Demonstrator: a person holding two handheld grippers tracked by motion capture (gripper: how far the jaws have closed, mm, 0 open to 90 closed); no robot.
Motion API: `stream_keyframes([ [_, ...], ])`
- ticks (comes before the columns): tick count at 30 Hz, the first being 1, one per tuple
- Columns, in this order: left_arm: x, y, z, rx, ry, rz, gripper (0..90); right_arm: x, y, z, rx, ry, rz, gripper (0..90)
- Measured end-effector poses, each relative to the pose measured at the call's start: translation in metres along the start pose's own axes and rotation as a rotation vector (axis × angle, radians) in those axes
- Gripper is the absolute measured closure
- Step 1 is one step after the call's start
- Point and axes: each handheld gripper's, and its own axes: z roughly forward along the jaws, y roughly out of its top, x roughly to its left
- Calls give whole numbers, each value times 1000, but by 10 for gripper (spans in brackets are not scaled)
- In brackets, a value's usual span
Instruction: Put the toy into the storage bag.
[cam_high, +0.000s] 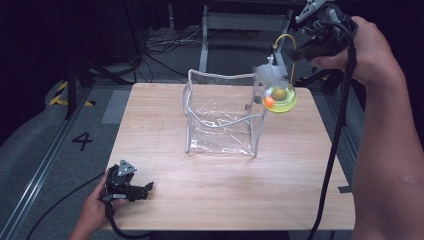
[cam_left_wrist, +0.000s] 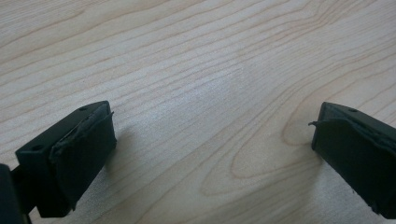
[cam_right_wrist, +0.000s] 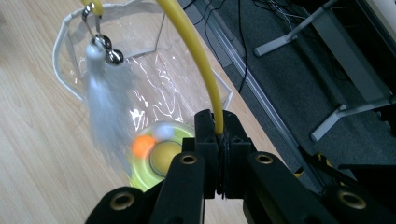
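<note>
**Lifting a cat toy by its wand**

Gripping the yellow wand (cam_right_wrist: 205, 84), the right claw (cam_high: 311, 49) is clamped tight on it and holds the cat toy (cam_high: 279, 97) in the air at about two o'clock over the worktop (cam_high: 160, 200), just beside the upper right rim of the clear bag (cam_high: 220, 117). The toy's round green base, with an orange ball in it, hangs below the claw; a white feather (cam_right_wrist: 105, 112) dangles from the wand's curved tip on a small clip.

The toy looks light, probably hard plastic below, but the wand is thin and springy, so the base is likely to sway and the feather to flutter with any quick move. The wand, low near the base, seems the steadiest place to hold; the feather would slip or tear.

The bag is soft and could buckle if nudged.

The left claw (cam_high: 148, 187) rests at seven o'clock, jaws wide apart over bare wood, holding nothing.
</note>
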Motion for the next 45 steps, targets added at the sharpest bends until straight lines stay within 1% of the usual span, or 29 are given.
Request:
stream_keyframes([
  [3,-1,0,0,2,9,-6,0,0,7,5,7,4,-8,880],
  [4,-2,-1,-1,5,12,-15,0,0,10,7,4,10,-9,880],
  [5,-2,-1,-1,3,13,-17,0,0,13,9,2,19,-12,880],
  [7,-2,-1,-1,-2,14,-17,0,1,20,13,5,18,-22,880],
  [10,-2,-1,-1,-2,18,-21,0,4,27,21,27,17,-35,880],
  [11,-2,-1,-1,-2,18,-21,0,4,27,21,27,17,-35,880],
  [12,-2,-1,-1,-2,17,-21,0,5,33,27,36,17,-41,880],
  [15,-2,-1,-1,-2,19,-23,0,5,37,31,32,14,-40,880],
  [16,-3,-1,-1,-2,21,-24,0,5,41,36,28,23,-37,880],
  [17,-3,-1,-1,-2,21,-24,0,5,41,36,28,23,-37,880],
  [19,-3,-1,-1,-2,21,-24,0,5,44,43,31,21,-32,880],
  [21,-3,-1,-1,-2,20,-25,0,5,46,49,24,30,-27,880],
  [22,-3,-1,-1,-2,21,-25,0,8,50,55,28,27,-38,880],
  [23,-3,-1,-1,-2,21,-25,0,8,50,55,28,27,-38,880],
  [24,-3,-1,-1,-3,21,-25,0,10,53,61,28,29,-36,880],
  [28,-3,-1,-1,-4,21,-26,0,13,57,75,37,26,-37,880],
  [29,-3,-1,-1,-4,21,-26,0,13,57,75,37,26,-37,880],
  [31,-3,-1,-1,-3,21,-26,0,15,59,84,49,28,-42,880],
  [33,-3,-1,-1,-4,21,-26,0,16,58,92,50,41,-45,880],
  [35,-3,-1,-1,-1,20,-26,0,17,57,95,52,37,-45,880],
  [36,-3,-1,-1,-2,21,-26,0,16,56,98,53,47,-38,880],
  [41,-3,-1,-1,0,22,-24,0,20,46,115,68,78,-52,880],
  [45,-3,-1,-1,0,22,-24,0,24,35,128,83,101,-54,880],
])
